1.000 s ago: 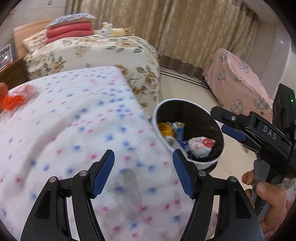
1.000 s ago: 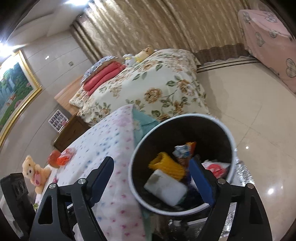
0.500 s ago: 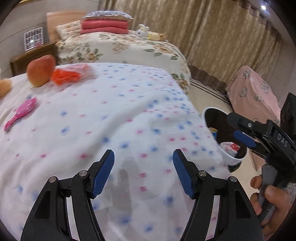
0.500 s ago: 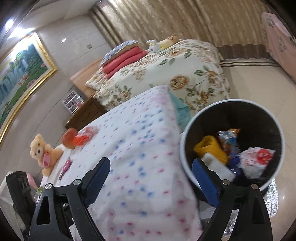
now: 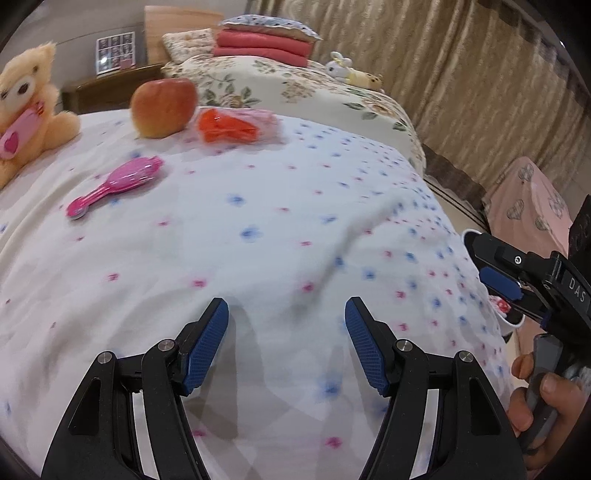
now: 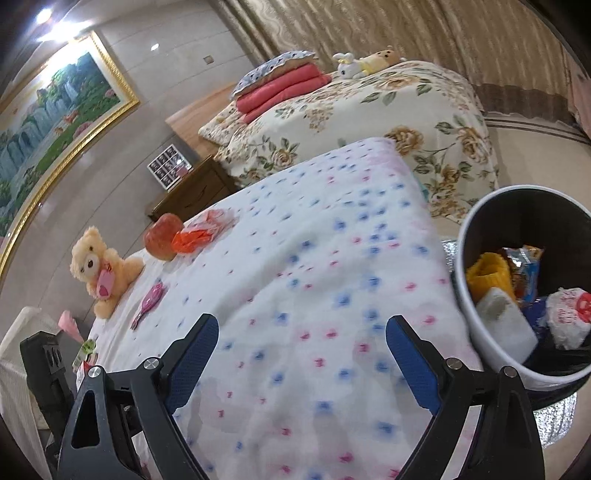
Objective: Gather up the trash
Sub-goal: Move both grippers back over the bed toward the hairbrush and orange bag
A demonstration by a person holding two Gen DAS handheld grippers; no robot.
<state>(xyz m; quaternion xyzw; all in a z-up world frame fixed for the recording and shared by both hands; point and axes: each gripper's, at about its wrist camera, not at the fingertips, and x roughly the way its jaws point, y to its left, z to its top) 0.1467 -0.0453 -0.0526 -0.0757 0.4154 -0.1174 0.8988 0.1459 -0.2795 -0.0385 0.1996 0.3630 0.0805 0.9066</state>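
One crumpled orange plastic wrapper (image 5: 231,125) lies at the far left of the dotted bed cover (image 5: 277,229), beside the apple (image 5: 162,107). Both tools are apart and empty; the left tool (image 5: 286,347) is nearer than the right tool (image 6: 301,354).

Ahead of the jaws: bed with white spotted cover (image 5: 280,229). Beyond it, second bed with floral quilt (image 6: 373,122); folded red blankets (image 5: 264,46) and a patterned pillow (image 6: 275,68) stacked at its head. Wooden nightstand (image 6: 192,192) between the beds, photo sheet (image 5: 115,51) propped on it. Gold-framed landscape painting (image 6: 55,125) on the tiled wall, far left. Beige curtains (image 5: 461,81) behind, right. Glossy cream floor (image 6: 532,147). Ceiling spotlights (image 6: 44,14) upper left. Pink heart-print cover (image 5: 532,203) at right.
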